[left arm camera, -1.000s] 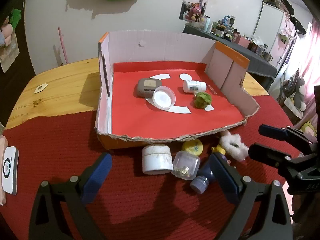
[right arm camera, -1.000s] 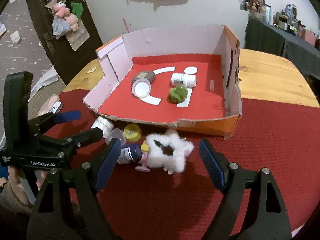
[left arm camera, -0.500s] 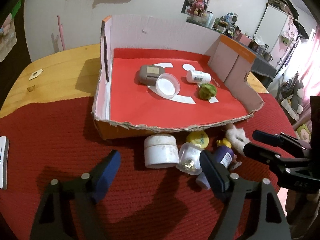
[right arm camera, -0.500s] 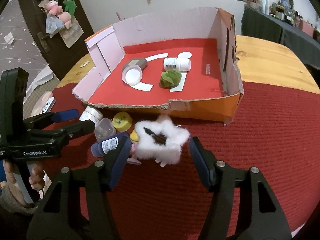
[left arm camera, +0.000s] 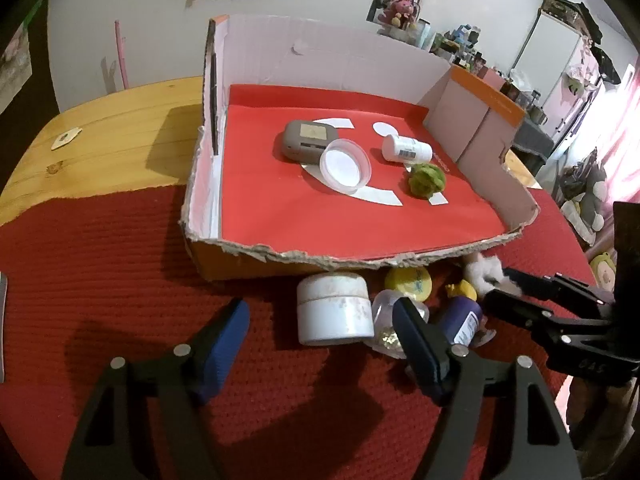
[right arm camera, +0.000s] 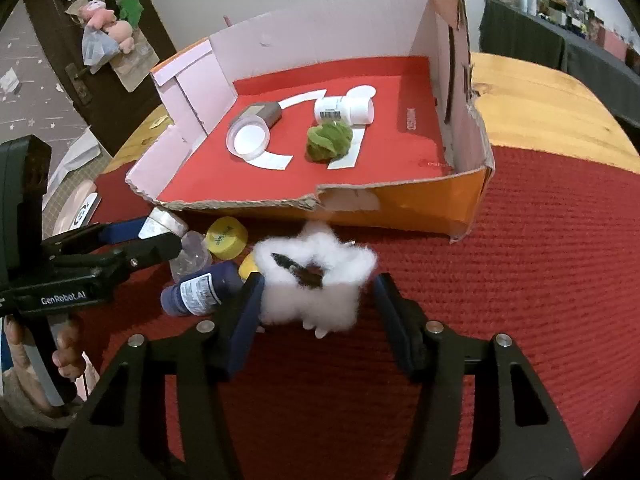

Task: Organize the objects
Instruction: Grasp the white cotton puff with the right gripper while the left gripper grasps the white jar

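A white jar [left arm camera: 332, 308] stands on the red cloth in front of the cardboard box [left arm camera: 200, 184]. My left gripper [left arm camera: 320, 338] straddles it; its jaws are closing, and neither pad touches the jar. A white fluffy toy [right arm camera: 316, 284] lies between the closing jaws of my right gripper [right arm camera: 316, 314]. The pads are at the edges of the fluff without squeezing it. Beside them lie a dark blue bottle [right arm camera: 200, 292], a clear glitter pot [left arm camera: 384, 320] and a yellow cap [right arm camera: 226, 238].
The red-lined box holds a grey case [left arm camera: 304, 140], a clear lid [left arm camera: 344, 164], a white bottle [left arm camera: 406, 150] and a green pompom [left arm camera: 426, 178]. The wooden table [left arm camera: 120, 120] shows behind the cloth. A hand [right arm camera: 64, 356] holds the left gripper's handle.
Both grippers have sunk toward the objects in front of the box, and their jaws have narrowed. The right one's pads have come in to the fluffy toy's sides.
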A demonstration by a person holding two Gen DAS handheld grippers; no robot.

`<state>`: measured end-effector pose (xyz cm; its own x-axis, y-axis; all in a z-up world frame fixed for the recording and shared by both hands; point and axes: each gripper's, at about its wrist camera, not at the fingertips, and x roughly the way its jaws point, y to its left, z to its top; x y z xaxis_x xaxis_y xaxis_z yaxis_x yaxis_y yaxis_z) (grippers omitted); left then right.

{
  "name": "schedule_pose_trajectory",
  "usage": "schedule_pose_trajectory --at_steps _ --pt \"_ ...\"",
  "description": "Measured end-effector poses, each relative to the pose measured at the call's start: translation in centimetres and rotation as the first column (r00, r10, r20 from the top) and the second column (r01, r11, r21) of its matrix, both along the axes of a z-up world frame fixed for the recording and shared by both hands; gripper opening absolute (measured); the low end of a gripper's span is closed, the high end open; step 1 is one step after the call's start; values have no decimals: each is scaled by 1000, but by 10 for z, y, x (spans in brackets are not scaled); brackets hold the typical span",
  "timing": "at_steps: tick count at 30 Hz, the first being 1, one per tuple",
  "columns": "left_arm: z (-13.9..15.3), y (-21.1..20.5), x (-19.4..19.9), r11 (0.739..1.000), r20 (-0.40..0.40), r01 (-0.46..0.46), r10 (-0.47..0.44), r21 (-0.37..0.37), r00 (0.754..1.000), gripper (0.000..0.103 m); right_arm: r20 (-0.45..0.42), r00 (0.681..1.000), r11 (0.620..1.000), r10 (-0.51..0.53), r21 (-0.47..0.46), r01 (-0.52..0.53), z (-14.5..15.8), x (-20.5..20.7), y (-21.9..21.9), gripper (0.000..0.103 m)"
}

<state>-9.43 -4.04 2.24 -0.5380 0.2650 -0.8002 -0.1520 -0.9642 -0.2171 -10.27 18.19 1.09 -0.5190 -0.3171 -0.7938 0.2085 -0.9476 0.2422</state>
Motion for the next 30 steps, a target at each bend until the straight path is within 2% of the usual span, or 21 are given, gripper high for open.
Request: schedule_pose_trajectory --at_steps 4,8,10,17,30 --pt "1 0 0 1000 -3 14 -14 18 1000 65 -3 1000 1000 8 2 -8 -1 -1 -1 44" --pt "3 2 1 998 0 40 -40 46 999 46 -10 1000 1000 17 18 -17 0 0 -3 41" --pt "5 4 2 999 -5 40 -40 35 999 39 -11 1000 1000 20 20 -20 0 1 -4 40" --pt "6 2 6 998 -2 39 -39 43 999 38 -19 999 999 31 10 -30 3 5 -5 39" --pt "20 10 23 998 -43 61 -60 28 997 38 -40 998 999 44 -5 -45 10 16 -9 39"
